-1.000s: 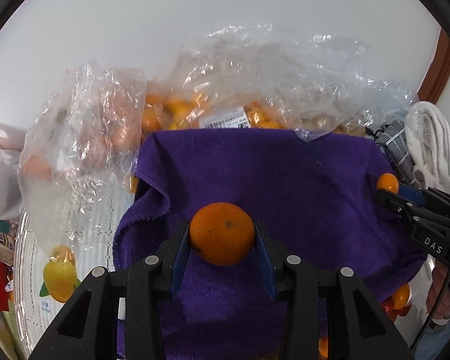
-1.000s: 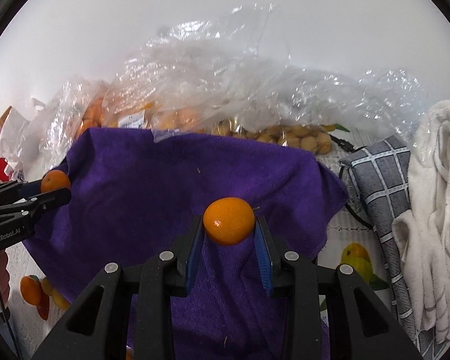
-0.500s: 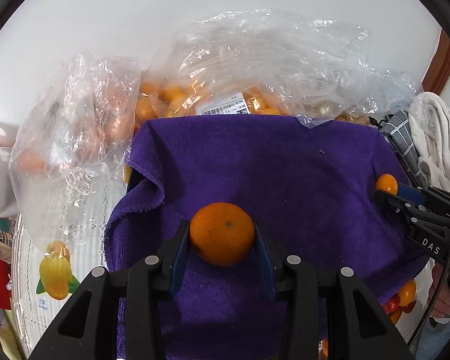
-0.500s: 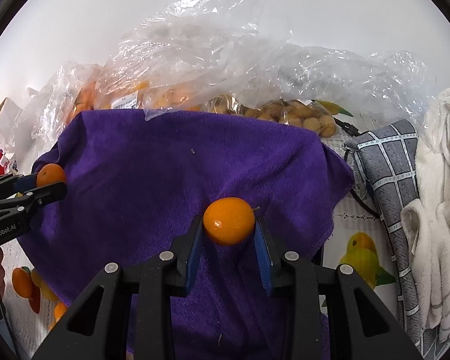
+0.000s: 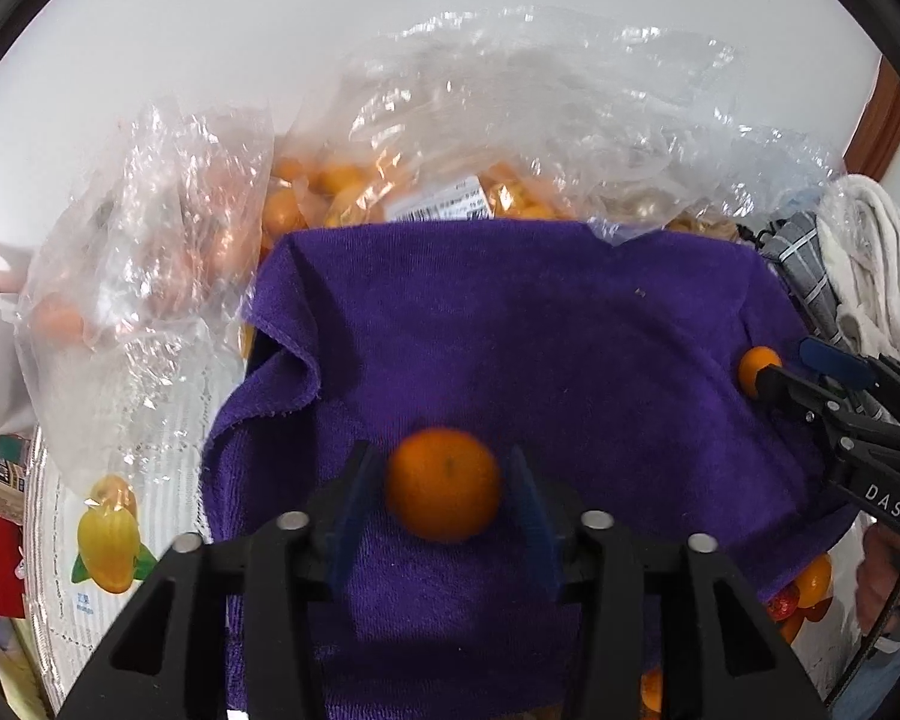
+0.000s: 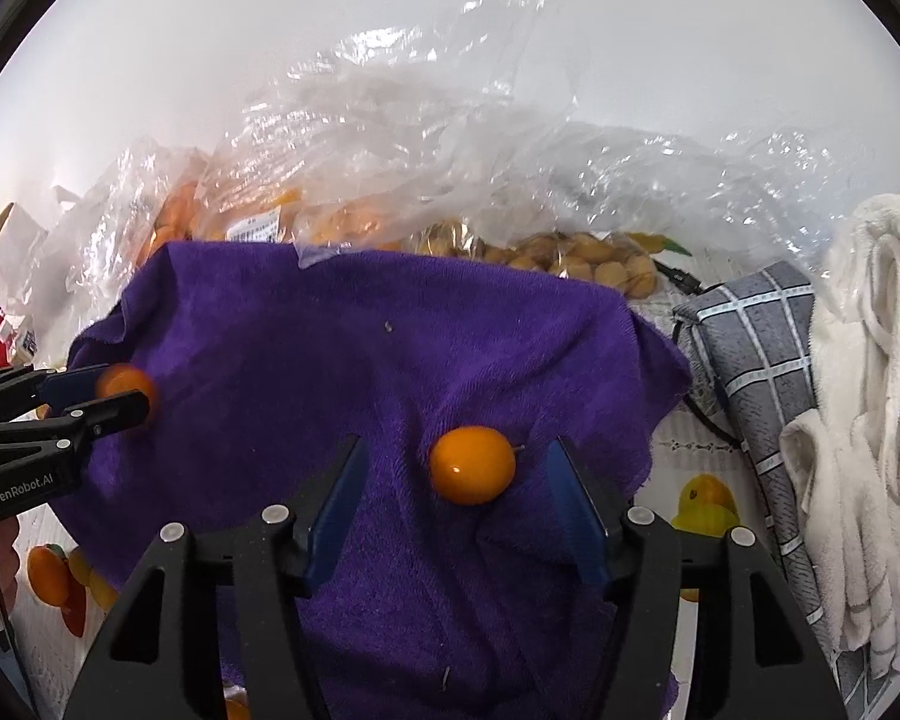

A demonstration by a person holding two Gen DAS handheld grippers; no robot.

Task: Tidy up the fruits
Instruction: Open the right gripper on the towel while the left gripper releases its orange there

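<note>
Left gripper (image 5: pixel 444 480) above the near middle of the purple towel (image 5: pixel 510 324), its jaws opening; the mandarin (image 5: pixel 443 492) lies between the blue pads, blurred, with a narrow gap on either side; right gripper (image 6: pixel 456 474) over the towel's right half, near its right edge, jaws opening and spread well clear of the small orange fruit (image 6: pixel 473 465), which rests on the cloth between them; clear plastic bags of fruit (image 6: pixel 390 180) along the towel's far edge; grey checked cloth (image 6: pixel 750 372) and white towel (image 6: pixel 864 420) just beside its right edge; fruit-printed tablecloth (image 5: pixel 108 534) beneath
</note>
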